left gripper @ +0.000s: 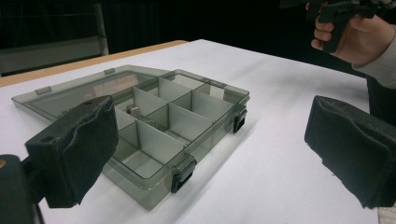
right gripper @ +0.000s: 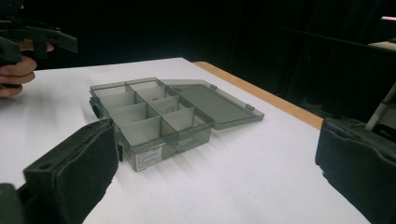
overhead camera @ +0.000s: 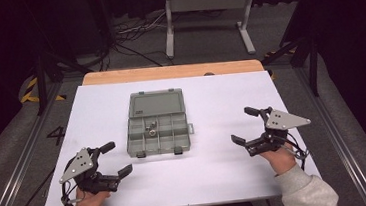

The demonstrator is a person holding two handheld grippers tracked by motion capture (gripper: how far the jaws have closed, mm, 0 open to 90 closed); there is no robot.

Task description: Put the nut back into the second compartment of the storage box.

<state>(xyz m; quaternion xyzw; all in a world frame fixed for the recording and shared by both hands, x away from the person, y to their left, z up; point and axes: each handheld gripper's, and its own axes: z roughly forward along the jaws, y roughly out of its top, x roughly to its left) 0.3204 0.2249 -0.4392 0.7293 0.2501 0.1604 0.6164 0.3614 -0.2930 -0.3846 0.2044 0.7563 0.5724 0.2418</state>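
A smoky clear plastic compartment box [overhead camera: 157, 130] lies on the white table [overhead camera: 216, 165], its lid [overhead camera: 156, 104] folded back flat. A small metal part [overhead camera: 150, 132] sits in one middle compartment, seen also as a small metal part [left gripper: 134, 111] in the left gripper view. My left gripper [overhead camera: 116, 159] rests near the front left, open and empty, pointing toward the box [left gripper: 159, 126]. My right gripper [overhead camera: 245, 125] stands open and empty at the right of the box [right gripper: 149, 116], jaws wide apart.
The table's wooden far edge [overhead camera: 168, 72] shows behind the white sheet. A white metal stand [overhead camera: 208, 10] and cables lie on the floor beyond. Aluminium rails [overhead camera: 21, 167] run along both sides of the table.
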